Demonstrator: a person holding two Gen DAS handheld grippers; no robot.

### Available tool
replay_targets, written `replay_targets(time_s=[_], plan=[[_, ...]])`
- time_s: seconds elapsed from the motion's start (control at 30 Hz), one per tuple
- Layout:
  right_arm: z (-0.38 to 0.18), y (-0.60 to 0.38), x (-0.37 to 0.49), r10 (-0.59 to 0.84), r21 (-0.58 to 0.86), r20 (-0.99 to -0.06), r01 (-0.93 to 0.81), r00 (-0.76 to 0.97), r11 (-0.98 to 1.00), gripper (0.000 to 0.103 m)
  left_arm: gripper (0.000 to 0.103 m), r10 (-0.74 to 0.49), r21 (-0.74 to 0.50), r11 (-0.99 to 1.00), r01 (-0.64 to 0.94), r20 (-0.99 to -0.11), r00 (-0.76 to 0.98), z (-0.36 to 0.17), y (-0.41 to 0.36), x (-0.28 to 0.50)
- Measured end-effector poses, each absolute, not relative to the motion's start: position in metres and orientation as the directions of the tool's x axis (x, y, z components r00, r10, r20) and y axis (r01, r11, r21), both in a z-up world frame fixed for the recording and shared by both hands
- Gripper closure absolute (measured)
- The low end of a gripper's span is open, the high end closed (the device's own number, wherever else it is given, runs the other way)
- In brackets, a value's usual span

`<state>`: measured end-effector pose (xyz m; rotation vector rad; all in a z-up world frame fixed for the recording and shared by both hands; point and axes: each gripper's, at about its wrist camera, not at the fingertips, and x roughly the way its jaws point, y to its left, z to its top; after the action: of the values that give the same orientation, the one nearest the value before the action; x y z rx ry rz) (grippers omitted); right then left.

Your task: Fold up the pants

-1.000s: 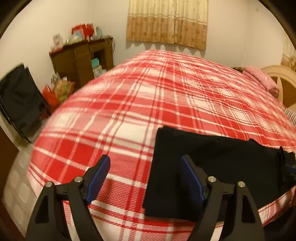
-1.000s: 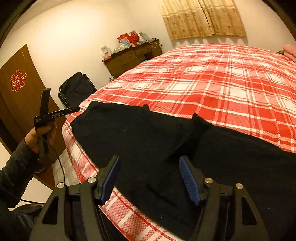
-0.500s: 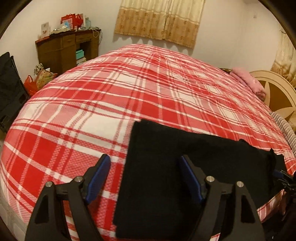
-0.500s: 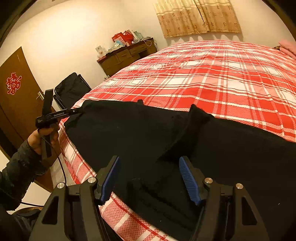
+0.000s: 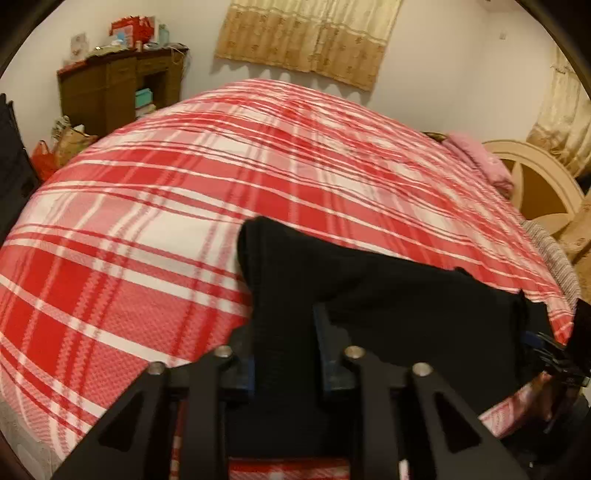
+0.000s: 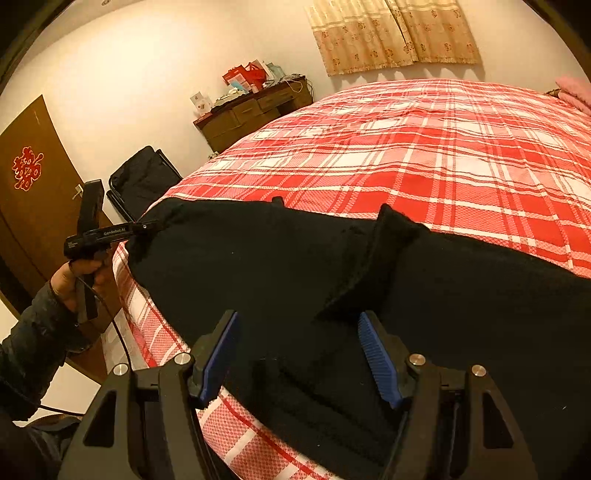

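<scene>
Warm, yellowish indoor light fills both views, dim toward the round black fisheye corners. The plaid bedspread [image 5: 184, 229] smears with motion blur in the left wrist view. The black pants [image 6: 295, 266] swallow detail, and the curtain [image 6: 395, 33] casts a soft shadow below.

I note matt black cloth pants [image 6: 266, 266] on woven red-and-white plaid cloth bedspread [image 6: 443, 155]; ribbed blue pads [image 6: 376, 354].

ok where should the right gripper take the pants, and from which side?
Probably the near long edge of the pants, approached from the bed's near side with the right gripper straddling it. Elsewhere the cloth lies flat on the bedspread; this edge sits at the mattress rim, so a pad can slip under. The left gripper is closing on the end corner.
</scene>
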<state>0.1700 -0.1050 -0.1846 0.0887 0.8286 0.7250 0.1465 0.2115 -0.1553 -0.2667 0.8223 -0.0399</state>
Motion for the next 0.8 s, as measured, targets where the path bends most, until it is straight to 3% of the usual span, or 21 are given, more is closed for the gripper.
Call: replay_targets(time_s=[0.07,0.3,0.6,0.7,0.8], plan=[[-0.184,-0.105,0.17,0.62,0.344,-0.639,-0.552,0.455,0.76,0.035,0.081,-0.132,-0.242,0.968,-0.063,-0.71,0.692,-0.152,0.207,0.143],[-0.186,-0.101,0.172,0.589,0.31,-0.669,-0.55,0.453,0.775,0.035,0.081,-0.245,-0.401,0.915,-0.041,-0.633,0.734,-0.142,0.214,0.135],[-0.177,-0.096,0.189,0.579,0.334,-0.648,-0.499,0.495,0.8,0.035,0.081,-0.299,-0.451,0.892,0.009,-0.576,0.76,-0.129,0.206,0.127],[-0.18,-0.08,0.192,0.572,0.291,-0.677,-0.545,0.464,0.786,0.026,0.081,-0.329,-0.484,0.875,0.027,-0.551,0.767,-0.126,0.204,0.125],[-0.17,-0.078,0.18,0.637,0.314,-0.643,-0.612,0.425,0.726,0.026,0.081,-0.35,-0.484,0.873,0.063,-0.529,0.773,-0.117,0.195,0.123]])
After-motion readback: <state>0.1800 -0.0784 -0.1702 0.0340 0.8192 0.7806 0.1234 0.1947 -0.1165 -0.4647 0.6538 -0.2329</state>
